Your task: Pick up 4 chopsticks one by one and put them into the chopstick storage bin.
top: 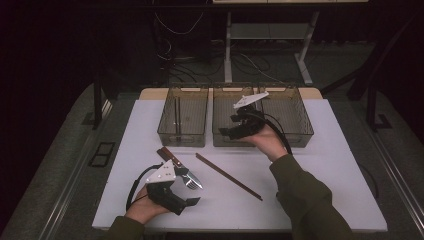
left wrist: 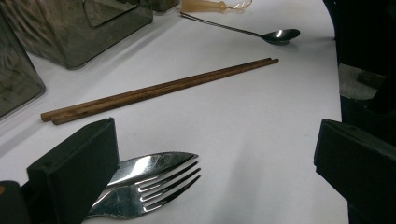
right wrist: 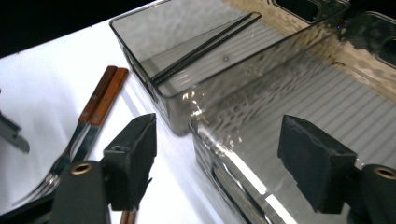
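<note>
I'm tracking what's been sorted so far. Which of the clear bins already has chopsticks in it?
The left bin, the one farthest from the right gripper. A dark pair of chopsticks lies along its floor. The bin beside it shows no chopsticks.

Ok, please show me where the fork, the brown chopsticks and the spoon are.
fork (left wrist: 154,184): left gripper view, on its tines.
brown chopsticks (left wrist: 159,90): left gripper view, middle of the pair.
spoon (left wrist: 280,35): left gripper view, on its bowl.

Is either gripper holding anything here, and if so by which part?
Nothing is held. The left gripper is open beside the fork and knife; the right gripper is open over a bin.
</note>
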Action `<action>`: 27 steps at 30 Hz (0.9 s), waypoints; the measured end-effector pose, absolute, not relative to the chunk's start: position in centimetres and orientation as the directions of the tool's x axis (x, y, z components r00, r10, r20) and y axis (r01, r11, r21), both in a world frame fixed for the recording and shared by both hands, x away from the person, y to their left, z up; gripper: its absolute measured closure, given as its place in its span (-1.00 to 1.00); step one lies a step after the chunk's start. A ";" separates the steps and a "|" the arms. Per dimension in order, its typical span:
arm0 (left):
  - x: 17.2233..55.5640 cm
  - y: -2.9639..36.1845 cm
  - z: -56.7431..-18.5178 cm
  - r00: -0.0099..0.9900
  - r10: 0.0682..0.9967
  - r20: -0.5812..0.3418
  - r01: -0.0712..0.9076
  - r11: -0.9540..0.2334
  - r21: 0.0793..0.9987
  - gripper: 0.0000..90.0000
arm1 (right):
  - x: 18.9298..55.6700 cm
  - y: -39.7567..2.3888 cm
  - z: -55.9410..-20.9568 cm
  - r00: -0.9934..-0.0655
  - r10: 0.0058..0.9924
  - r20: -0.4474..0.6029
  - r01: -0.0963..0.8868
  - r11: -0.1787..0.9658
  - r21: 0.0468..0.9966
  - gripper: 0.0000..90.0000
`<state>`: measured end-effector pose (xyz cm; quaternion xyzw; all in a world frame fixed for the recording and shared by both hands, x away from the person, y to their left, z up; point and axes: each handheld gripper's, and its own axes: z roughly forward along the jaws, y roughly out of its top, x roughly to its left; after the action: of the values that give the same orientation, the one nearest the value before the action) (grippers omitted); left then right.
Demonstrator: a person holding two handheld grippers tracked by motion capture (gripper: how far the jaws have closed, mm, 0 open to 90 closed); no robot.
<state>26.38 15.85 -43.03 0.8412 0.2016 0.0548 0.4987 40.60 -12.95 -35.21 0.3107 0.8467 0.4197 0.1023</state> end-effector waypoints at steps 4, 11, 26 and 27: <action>26.4 15.8 -43.1 0.912 0.396 -0.108 0.285 -0.422 0.861 -1.00 | 39.7 -14.3 -35.4 -0.786 0.612 0.082 0.429 0.445 0.786 -0.46; 26.4 15.8 -43.1 0.910 0.400 -0.106 0.286 -0.423 0.860 -1.00 | 38.1 -16.4 -36.0 -0.792 0.605 0.083 0.420 0.442 0.793 -0.48; 26.4 15.8 -43.1 0.909 0.402 -0.106 0.288 -0.425 0.858 -1.00 | 34.4 -20.4 -37.8 -0.786 0.609 0.105 0.429 0.415 0.802 -0.49; 26.4 15.8 -43.1 0.909 0.403 -0.106 0.288 -0.424 0.858 -1.00 | 34.1 -20.7 -38.1 -0.783 0.613 0.110 0.434 0.410 0.802 -0.49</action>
<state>26.41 15.81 -43.10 0.8419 0.2053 0.0578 0.4956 34.12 -20.70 -38.06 0.3137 0.8336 0.4433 0.1010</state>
